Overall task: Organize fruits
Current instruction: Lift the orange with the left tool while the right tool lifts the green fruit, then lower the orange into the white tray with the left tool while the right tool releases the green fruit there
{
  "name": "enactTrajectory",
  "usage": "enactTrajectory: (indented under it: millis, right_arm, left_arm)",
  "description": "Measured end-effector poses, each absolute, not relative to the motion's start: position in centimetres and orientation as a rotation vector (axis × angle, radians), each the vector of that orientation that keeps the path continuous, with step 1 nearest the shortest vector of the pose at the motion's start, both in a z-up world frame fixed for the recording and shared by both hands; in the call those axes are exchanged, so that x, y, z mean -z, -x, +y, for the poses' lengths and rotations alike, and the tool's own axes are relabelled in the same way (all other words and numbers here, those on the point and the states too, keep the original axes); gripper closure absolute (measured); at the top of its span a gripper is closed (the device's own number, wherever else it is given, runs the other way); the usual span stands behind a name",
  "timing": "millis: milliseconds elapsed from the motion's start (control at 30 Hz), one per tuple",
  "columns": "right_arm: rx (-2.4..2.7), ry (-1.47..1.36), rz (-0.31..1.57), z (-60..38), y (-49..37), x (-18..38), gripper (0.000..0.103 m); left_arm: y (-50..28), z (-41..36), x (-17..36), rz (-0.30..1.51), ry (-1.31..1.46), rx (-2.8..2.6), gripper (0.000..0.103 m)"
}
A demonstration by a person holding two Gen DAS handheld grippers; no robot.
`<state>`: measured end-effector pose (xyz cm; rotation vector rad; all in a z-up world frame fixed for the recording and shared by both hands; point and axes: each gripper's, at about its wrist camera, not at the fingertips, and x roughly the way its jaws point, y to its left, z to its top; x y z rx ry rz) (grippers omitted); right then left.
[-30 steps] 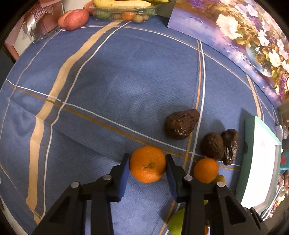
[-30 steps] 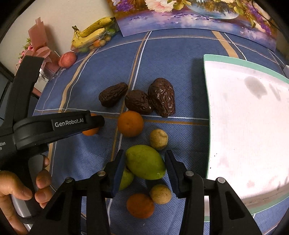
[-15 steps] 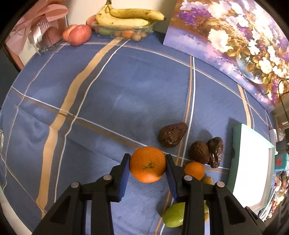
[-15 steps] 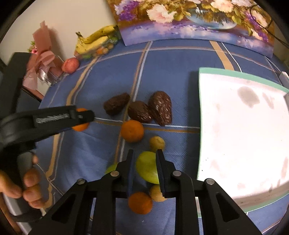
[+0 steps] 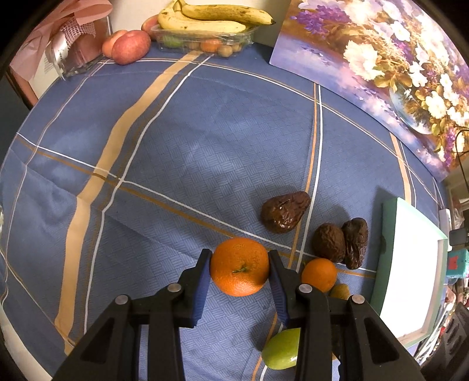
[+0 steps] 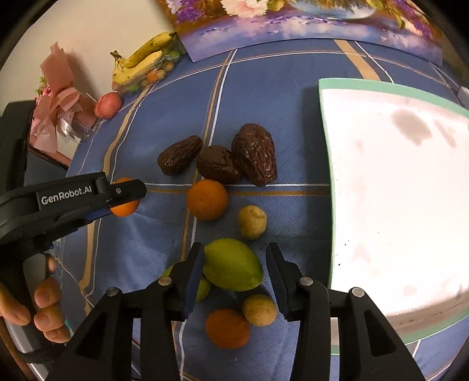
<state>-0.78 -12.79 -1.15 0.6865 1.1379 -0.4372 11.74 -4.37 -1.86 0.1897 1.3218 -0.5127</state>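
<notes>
My left gripper (image 5: 239, 268) is shut on an orange mandarin (image 5: 239, 266); it also shows in the right wrist view (image 6: 124, 199), held above the blue cloth. My right gripper (image 6: 234, 268) is open, its jaws on either side of a green mango (image 6: 232, 264) that lies on the cloth. Around it lie a second green fruit (image 6: 202, 288), two mandarins (image 6: 207, 199) (image 6: 227, 328), two small tan fruits (image 6: 252, 221) (image 6: 259, 310) and three dark wrinkled fruits (image 6: 258, 158). A white board with a green rim (image 6: 325, 140) lies to the right.
At the far edge stand a clear tray with bananas (image 5: 205, 26), red apples (image 5: 129, 47), a pink wrapped box (image 5: 70, 44) and a flower painting (image 5: 381, 67). A hand (image 6: 44, 304) holds the left gripper's handle. The checked blue cloth (image 5: 176, 146) covers the table.
My right gripper squeezed the green mango half a second ago and has opened wide around it. My left gripper keeps the mandarin and has shifted slightly.
</notes>
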Motion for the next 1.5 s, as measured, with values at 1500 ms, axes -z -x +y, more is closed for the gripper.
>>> enactTrajectory:
  millis: [1500]
  right_arm:
    - [0.774,-0.676,0.994,-19.1,7.8,-4.1,0.058]
  left_arm:
    - [-7.1,-7.9,-4.2,1.142,-0.252,0.669,0.063]
